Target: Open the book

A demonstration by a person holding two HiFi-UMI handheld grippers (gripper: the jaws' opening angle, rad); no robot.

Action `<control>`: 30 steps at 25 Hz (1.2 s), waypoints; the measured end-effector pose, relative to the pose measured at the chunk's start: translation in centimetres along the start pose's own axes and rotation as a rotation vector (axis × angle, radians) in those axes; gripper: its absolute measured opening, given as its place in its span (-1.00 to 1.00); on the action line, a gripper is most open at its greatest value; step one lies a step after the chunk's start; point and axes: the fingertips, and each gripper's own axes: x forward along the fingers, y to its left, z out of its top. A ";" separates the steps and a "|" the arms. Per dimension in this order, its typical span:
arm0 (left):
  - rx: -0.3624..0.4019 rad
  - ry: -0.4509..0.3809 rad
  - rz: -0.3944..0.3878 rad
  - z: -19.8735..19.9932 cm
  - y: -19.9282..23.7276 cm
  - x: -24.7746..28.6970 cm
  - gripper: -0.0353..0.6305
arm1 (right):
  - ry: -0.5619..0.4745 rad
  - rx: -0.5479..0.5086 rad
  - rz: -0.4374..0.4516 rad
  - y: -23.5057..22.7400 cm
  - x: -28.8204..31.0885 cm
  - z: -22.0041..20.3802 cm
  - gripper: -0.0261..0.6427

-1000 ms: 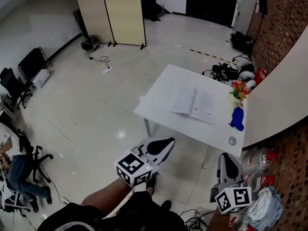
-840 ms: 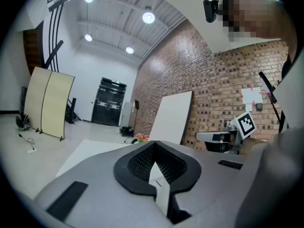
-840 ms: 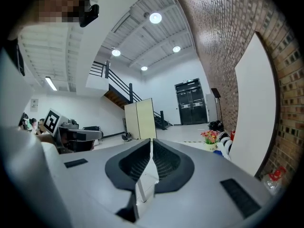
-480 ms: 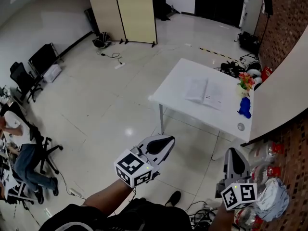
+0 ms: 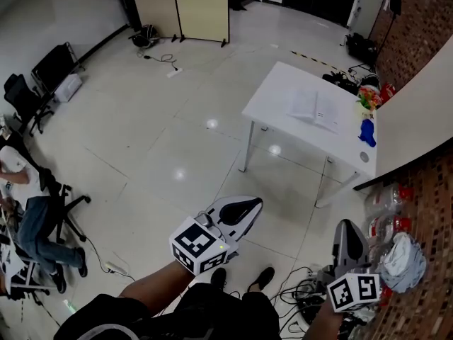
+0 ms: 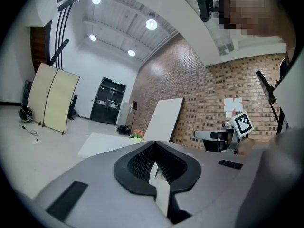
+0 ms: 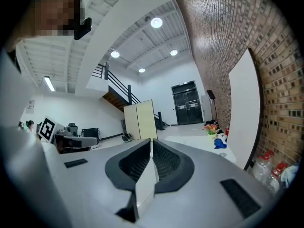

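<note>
The book (image 5: 315, 109) lies spread on the table (image 5: 277, 96), far right, well away. The left gripper (image 5: 249, 205) and right gripper (image 5: 348, 231) both have jaws together (nothing between them). Best to approach the table first, parting the jaws only near the pages.

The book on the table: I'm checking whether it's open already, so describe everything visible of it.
The book lies open, flat and face up on the white table, nearer the end with the blue object. Two pale pages with faint grey print meet at a centre fold. The print is too small to read. Only the table touches it.
</note>
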 end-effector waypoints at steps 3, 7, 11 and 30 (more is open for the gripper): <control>0.007 -0.013 -0.014 0.3 -1.9 -1.3 -0.90 | -0.004 -0.010 -0.007 1.0 -2.5 0.2 -0.91; 0.014 -0.018 -0.025 0.5 -5.6 -3.0 -0.90 | -0.012 -0.021 -0.001 1.8 -6.2 0.5 -0.91; 0.027 -0.020 -0.008 0.4 -9.9 -4.3 -0.90 | -0.036 -0.040 0.030 2.0 -10.4 0.8 -0.91; 0.095 -0.031 0.027 0.7 -17.6 -10.4 -0.90 | -0.060 -0.014 -0.039 2.2 -20.5 -0.1 -0.92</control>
